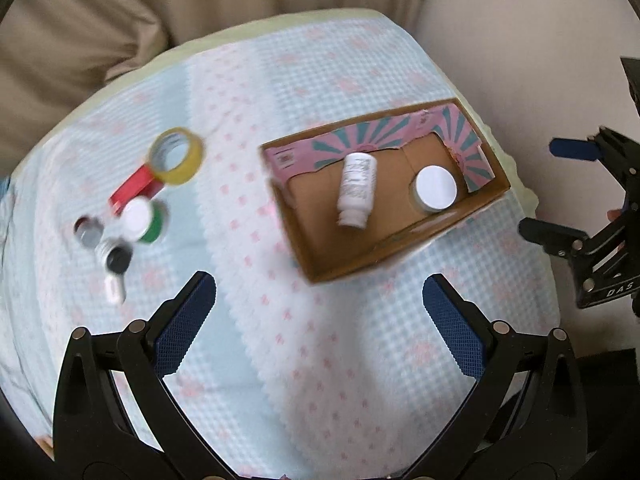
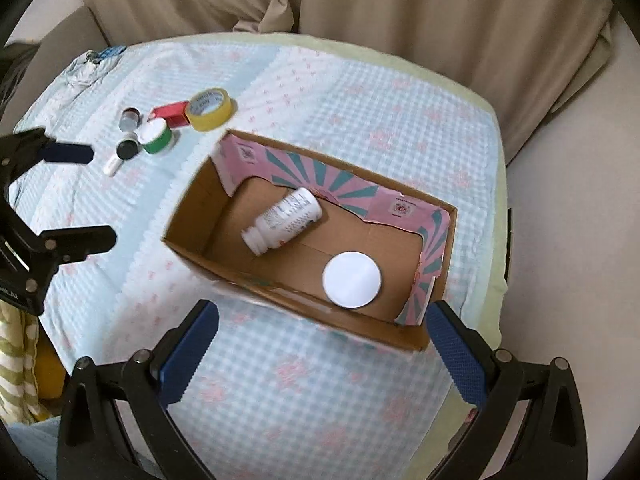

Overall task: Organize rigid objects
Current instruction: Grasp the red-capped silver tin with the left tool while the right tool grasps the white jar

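Beside the cardboard box, on the counter under its blue checked cloth, both tools hung free. Left hand-held gripper: jaws wide apart, nothing between them, hovering over bare cloth just short of the box's near wall. Right hand-held gripper: jaws likewise spread and empty, poised at the box's near rim.

Inside the box: a white pill bottle lying on its side near the back wall, and a white-lidded jar standing upright toward the right-hand end. Apart from each other.

Well left of the box, a tight cluster not yet sorted: yellow tape roll leaning on a red box; a green jar with white lid; a small dark-capped vial; a black-capped bottle; a small white tube nearest the left gripper. Several appeared to be touching; the left view was blurred there, so exact contacts were unclear.

Risks, as judged: the cluster is crowded, so wide jaws closing on one item would likely nudge or topple its neighbours. The tape roll, propped on the red box, could roll off if that support shifted. A careless drop into the box might strike the lying bottle and set it rolling.
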`<state>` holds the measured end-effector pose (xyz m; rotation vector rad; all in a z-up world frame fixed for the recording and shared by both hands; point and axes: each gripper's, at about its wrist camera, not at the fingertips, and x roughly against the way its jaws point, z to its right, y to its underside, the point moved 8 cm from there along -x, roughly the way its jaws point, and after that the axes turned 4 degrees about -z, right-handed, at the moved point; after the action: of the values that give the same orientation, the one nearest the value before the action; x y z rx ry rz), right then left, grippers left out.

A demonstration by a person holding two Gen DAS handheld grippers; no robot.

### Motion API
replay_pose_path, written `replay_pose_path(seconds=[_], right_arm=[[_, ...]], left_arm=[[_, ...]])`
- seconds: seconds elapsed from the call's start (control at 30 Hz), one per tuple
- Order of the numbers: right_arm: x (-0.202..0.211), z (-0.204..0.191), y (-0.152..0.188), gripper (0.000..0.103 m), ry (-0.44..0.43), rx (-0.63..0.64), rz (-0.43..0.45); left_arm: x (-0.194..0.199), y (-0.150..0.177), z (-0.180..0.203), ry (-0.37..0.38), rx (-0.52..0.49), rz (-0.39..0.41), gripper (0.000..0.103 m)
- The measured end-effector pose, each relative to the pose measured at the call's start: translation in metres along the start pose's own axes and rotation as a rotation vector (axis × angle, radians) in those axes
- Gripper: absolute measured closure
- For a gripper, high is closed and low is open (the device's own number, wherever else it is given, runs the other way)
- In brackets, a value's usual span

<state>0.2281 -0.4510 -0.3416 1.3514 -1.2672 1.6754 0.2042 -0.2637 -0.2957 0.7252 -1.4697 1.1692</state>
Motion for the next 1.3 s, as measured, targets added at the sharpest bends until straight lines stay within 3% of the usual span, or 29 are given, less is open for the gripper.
replay_pose_path(seconds=[0.2,0.37,0.73,1.0,1.13,1.3], right_arm=[[0.045,-0.042,-0.007,0.0,0.061,-0.056,0.048],[0.073,-0.088,-0.013,0.0,0.044,-0.173,0.079],[0.081,-0.221,-0.066,0.0,-0.008,-0.399,0.127],[0.057,-0.288,-0.126,0.0,-0.004,-0.424,0.146],[0.03,-0.308,-0.151,0.0,-0.006,-0.415,0.107],[-0.009,-0.314,-0.175,0.0,-0.047,-0.445,0.078]], left_arm=[[0.049,0.046,-0.066,0.003,0.094,0.052,0.0],[0.089,0.076,-0.139,0.019,0.169,0.112,0.0],[0.136,0.097,-0.31,-0.007,0.202,0.177,0.0],[0.121,0.082,-0.397,-0.097,0.136,0.173,0.0],[0.096,0.065,-0.418,-0.091,0.117,0.156,0.0],[0.04,0.049,-0.441,-0.102,0.163,0.046,0.0]])
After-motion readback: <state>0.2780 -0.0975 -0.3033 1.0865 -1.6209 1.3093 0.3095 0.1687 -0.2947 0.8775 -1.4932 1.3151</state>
